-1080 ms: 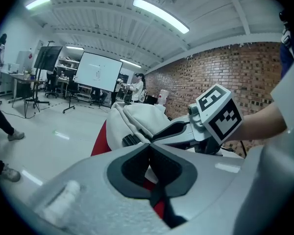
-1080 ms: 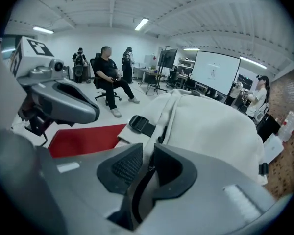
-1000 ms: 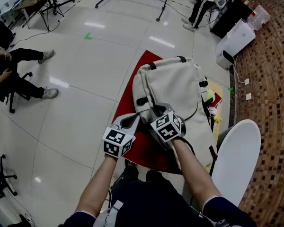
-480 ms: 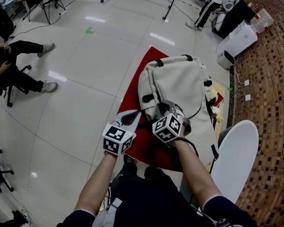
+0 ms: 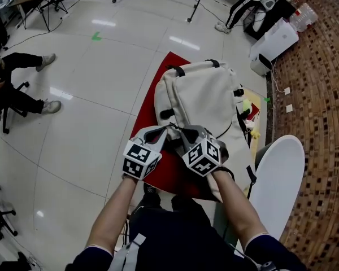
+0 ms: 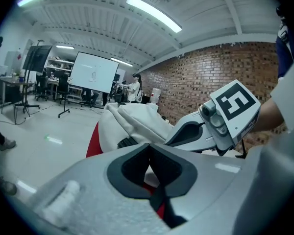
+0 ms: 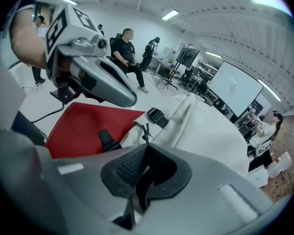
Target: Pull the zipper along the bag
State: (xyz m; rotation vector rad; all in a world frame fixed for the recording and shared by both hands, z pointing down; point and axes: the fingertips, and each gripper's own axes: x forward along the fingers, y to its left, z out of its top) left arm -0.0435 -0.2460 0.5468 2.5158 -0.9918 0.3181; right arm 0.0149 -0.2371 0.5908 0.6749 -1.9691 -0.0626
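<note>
Bag spot: your cream bag [image 5: 206,97] is lying flat on the red cloth [image 5: 150,103] right in front of you, covering most of the cloth's right side.
Bag axis: its long way runs from you straight out, leaning a little to the right at the far end in the head view. The end with the black handle tabs [image 5: 214,64] points away from you, and the other end sits at your grippers.
Left gripper: your left gripper [image 5: 167,130] has its jaws fully together, with the tips up against the bag's near left corner. Honestly can't tell if any cloth is caught in them.
Right gripper: your right gripper [image 5: 179,132] has just been closing its jaws, and they're pinched on the zipper pull [image 7: 145,131], the thin dark cord poking up right out of the tips.
Both tools: the two sets of tips sit just beside each other at that near corner, and the marker cubes are side by side on your side.
Around the pull: in the right gripper view a black buckle [image 7: 157,116] sits just past the cord, and a black strap loop [image 7: 108,140] lies to its left against the red cloth.
Room: glossy pale floor [image 5: 90,134], someone seated at the left edge [image 5: 14,92], white box unit [image 5: 274,41] off at the top right.
</note>
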